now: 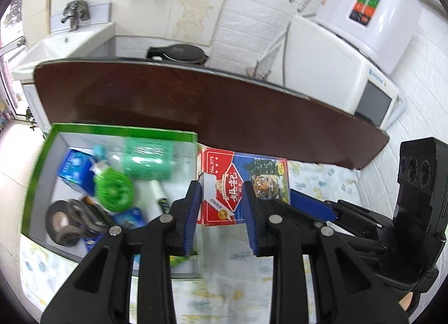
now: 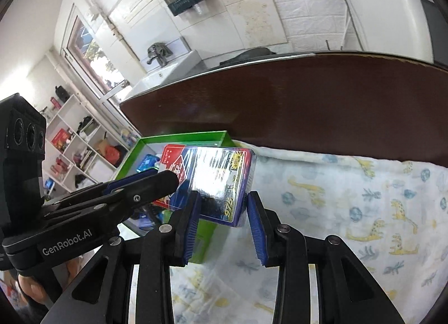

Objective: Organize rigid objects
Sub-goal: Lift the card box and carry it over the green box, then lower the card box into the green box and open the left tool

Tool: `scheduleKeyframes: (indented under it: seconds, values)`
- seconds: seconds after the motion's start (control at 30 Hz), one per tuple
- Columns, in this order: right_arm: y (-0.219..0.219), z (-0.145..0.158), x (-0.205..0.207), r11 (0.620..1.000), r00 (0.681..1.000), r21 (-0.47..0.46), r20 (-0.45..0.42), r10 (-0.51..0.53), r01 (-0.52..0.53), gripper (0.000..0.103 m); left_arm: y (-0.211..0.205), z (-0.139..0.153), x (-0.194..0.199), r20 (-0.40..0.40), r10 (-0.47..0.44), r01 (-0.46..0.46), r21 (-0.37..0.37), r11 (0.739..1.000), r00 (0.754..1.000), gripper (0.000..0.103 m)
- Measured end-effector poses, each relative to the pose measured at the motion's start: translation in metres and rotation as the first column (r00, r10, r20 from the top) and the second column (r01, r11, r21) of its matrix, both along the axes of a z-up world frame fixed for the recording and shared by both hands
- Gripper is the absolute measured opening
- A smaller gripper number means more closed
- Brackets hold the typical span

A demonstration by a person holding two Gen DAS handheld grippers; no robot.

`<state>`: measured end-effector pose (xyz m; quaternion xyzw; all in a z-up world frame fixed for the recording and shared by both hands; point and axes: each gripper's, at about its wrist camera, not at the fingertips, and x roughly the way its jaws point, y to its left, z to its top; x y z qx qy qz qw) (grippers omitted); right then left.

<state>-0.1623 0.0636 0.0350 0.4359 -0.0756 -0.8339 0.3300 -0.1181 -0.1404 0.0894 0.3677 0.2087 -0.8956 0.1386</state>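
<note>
A shrink-wrapped pack of playing cards (image 1: 266,172), red and blue with a tiger picture, hangs above the patterned cloth, held at both ends. My left gripper (image 1: 222,192) is shut on its red end. My right gripper (image 2: 222,206) is shut on the blue end of the pack (image 2: 215,172), whose wrap glares. In the left wrist view the right gripper (image 1: 296,198) comes in from the right. In the right wrist view the left gripper (image 2: 165,181) comes in from the left. The pack floats just right of the green tray (image 1: 120,129).
The green tray (image 2: 182,137) holds a black tape roll (image 1: 63,221), a green coil (image 1: 113,189), a mint box (image 1: 148,160) and blue packs. A dark wooden board (image 1: 224,105) stands behind. A giraffe-print cloth (image 2: 350,212) spreads to the right. A sink (image 1: 56,44) and a white appliance (image 1: 322,60) stand beyond.
</note>
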Motion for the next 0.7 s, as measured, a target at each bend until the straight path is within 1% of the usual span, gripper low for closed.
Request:
scheduleKeyframes:
  seconds: [0.2,0.37,0.43,0.57,0.7]
  values:
    - [-0.062,0.009,0.002,0.996,0.996,-0.006,-0.003,0.085,-0.085,0.038,-0.043,0.014,0.035,-0.052,0.053,-0.054,-0.035,0.998,0.997,0.027]
    - [-0.107,0.003,0.0,0.992,0.992,-0.012,0.02,0.128,-0.128,0.038,-0.075,0.01,0.054,-0.061,0.089,-0.092,-0.048,0.995,0.994,0.029]
    - [-0.122,-0.001,-0.001,0.99,0.989,-0.007,0.033,0.141,-0.141,0.038,-0.088,0.003,0.056,-0.052,0.101,-0.103,-0.035,0.994,0.994,0.029]
    - [-0.15,-0.019,-0.009,0.988,0.986,0.018,0.072,0.149,-0.151,0.038,-0.113,-0.021,0.058,-0.014,0.131,-0.131,0.017,0.991,0.991,0.029]
    - [-0.169,-0.037,-0.017,0.987,0.983,0.048,0.108,0.147,-0.153,0.038,-0.129,-0.04,0.061,0.01,0.144,-0.144,0.068,0.987,0.99,0.029]
